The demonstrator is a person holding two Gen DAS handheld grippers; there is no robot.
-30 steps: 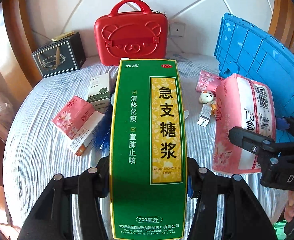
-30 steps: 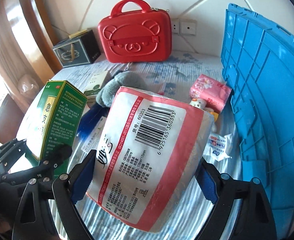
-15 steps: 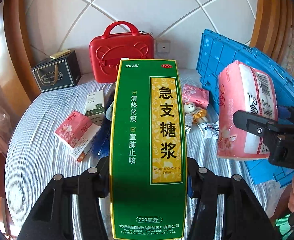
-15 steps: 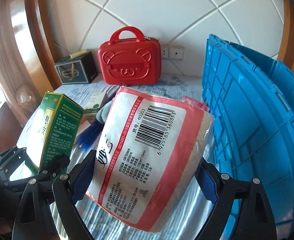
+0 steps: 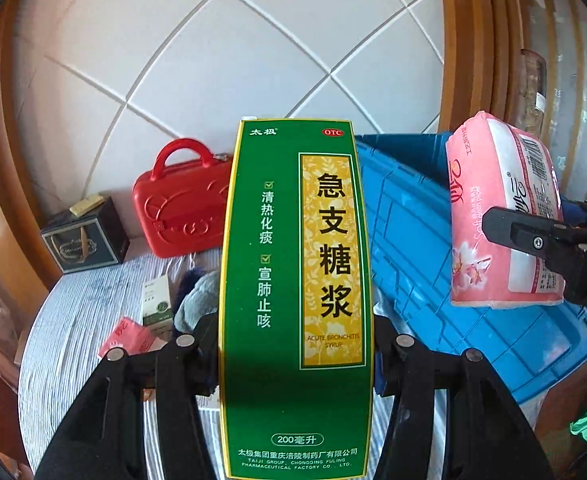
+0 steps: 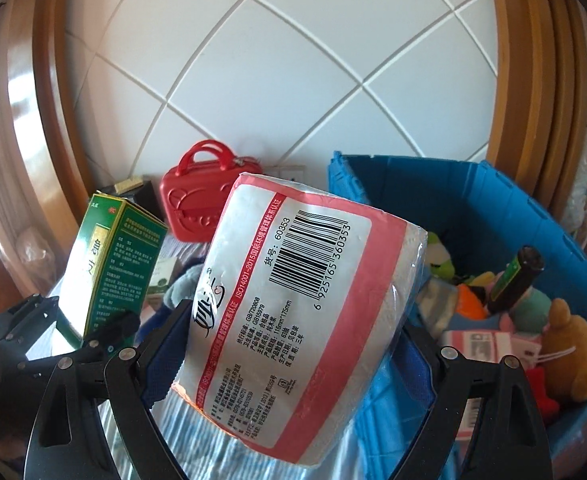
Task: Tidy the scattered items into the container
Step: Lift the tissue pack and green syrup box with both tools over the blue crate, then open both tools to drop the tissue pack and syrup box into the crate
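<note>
Both grippers have risen: "OTC" syrup box (image 5: 297,300), "60353" tissue pack (image 6: 293,320).

A green syrup box (image 5: 295,300) and pink tissue pack (image 6: 293,312) are held aloft beside the half-filled blue crate (image 6: 533,216).

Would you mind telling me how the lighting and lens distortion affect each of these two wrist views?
Left wrist view: fisheye bends the tile lines and wooden frame; the green box is evenly lit and sharp. Right wrist view: sun glare washes out the green box's front face and streaks the left wooden frame; the tissue pack stays legible.
</note>
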